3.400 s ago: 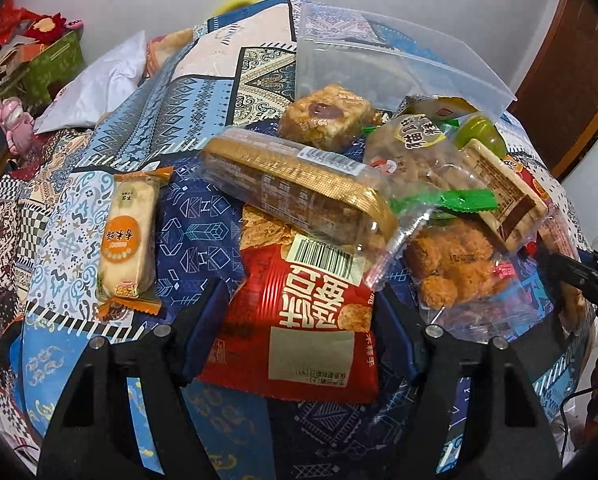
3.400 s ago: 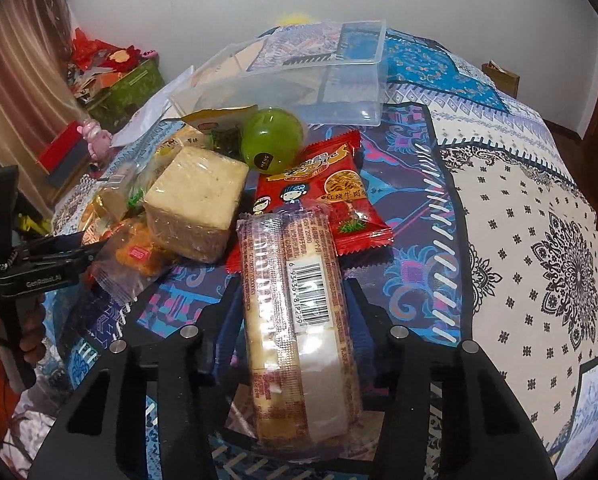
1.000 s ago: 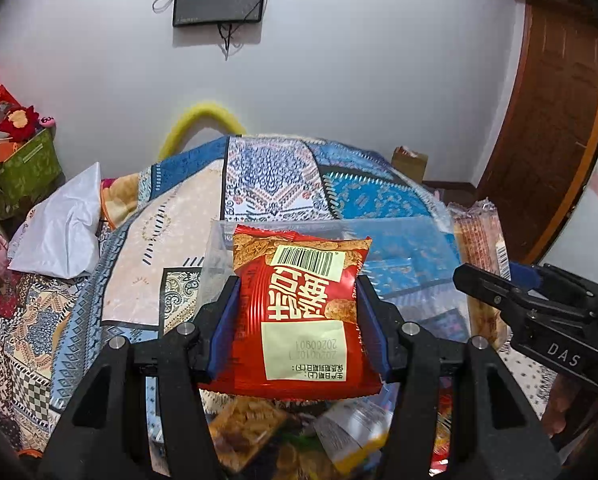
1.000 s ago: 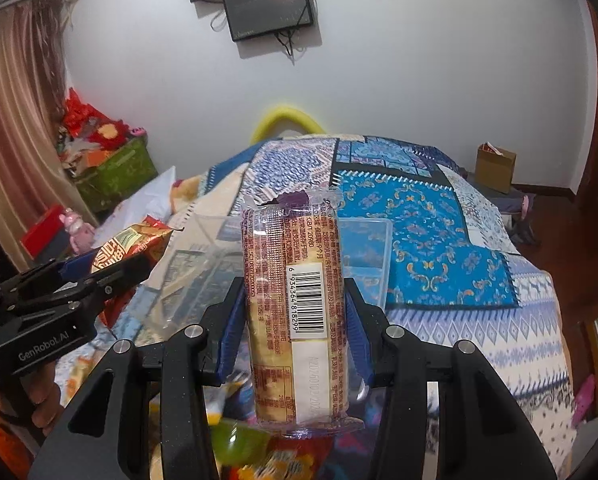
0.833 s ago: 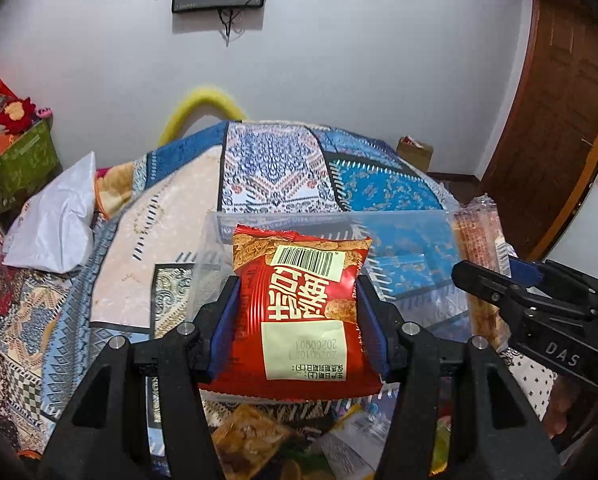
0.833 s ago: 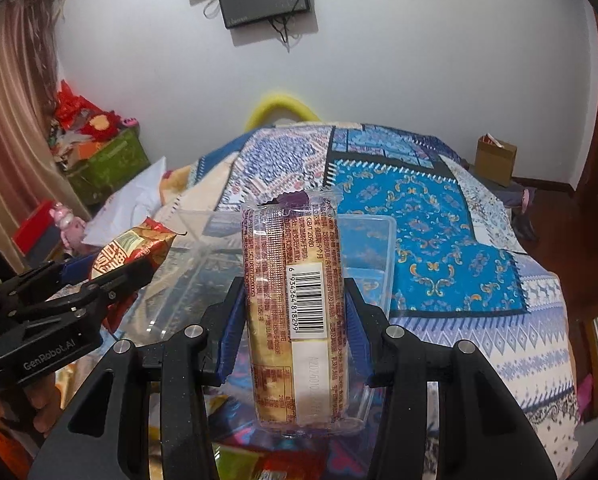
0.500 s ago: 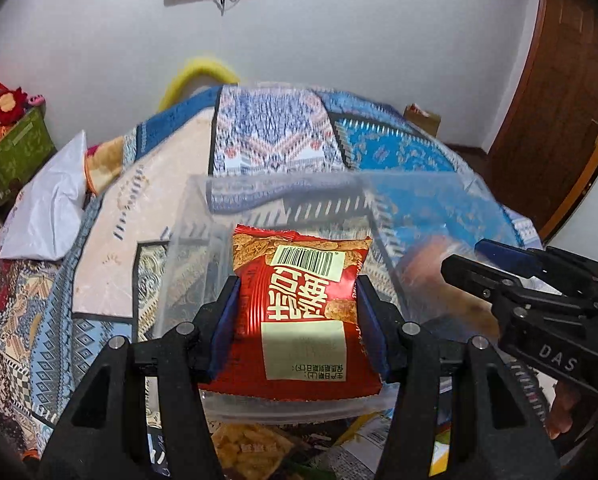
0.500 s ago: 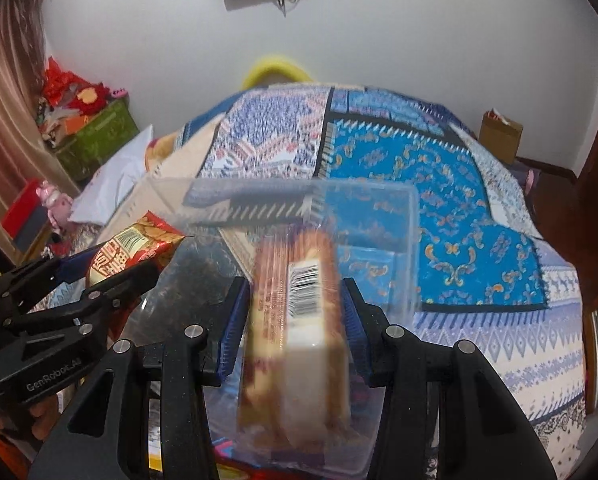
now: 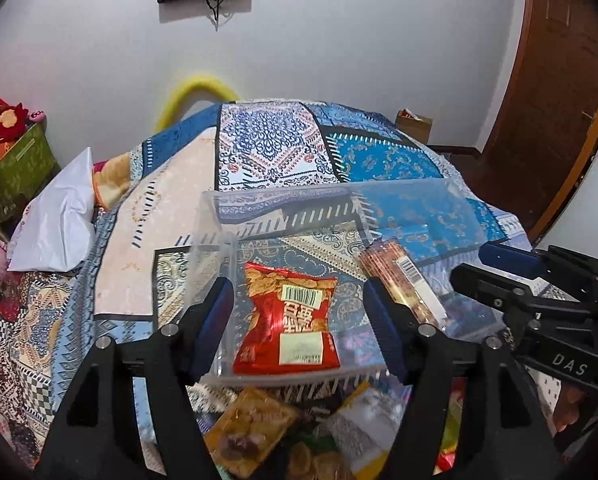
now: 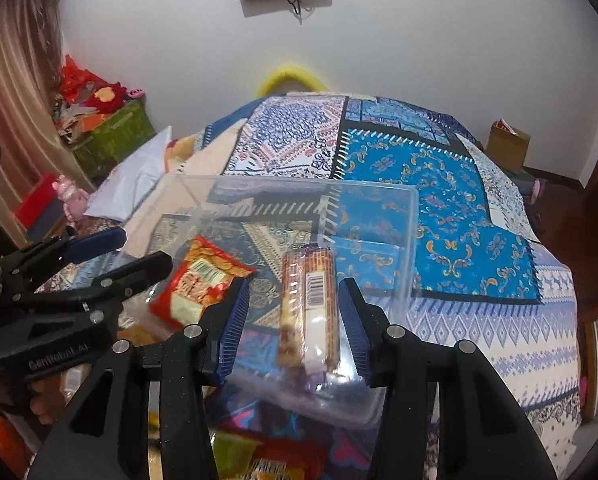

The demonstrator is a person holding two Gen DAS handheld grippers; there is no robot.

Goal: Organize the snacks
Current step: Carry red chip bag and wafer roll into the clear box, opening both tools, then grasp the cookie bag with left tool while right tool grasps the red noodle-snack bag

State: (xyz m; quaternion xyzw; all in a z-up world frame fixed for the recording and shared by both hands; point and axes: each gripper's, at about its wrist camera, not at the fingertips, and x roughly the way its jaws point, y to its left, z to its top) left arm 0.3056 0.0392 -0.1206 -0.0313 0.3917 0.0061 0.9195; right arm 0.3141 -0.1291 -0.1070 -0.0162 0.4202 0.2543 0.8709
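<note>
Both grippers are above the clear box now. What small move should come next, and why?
Probably lift both grippers back out of the clear plastic box. The left gripper and the right gripper have open jaws; the red snack bag and the long biscuit pack lie loose inside. More snacks wait in front of the box.

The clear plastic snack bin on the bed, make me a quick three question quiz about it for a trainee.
1. True or false: the red foil snack packet lies inside the clear plastic bin.
2. Which gripper has the long clear-wrapped biscuit sleeve between its open fingers: A, left gripper; B, right gripper?
3. Fill in: both grippers' jaws are ____, gripping nothing.

Key: 1 true. 2 B. 3 open.
</note>
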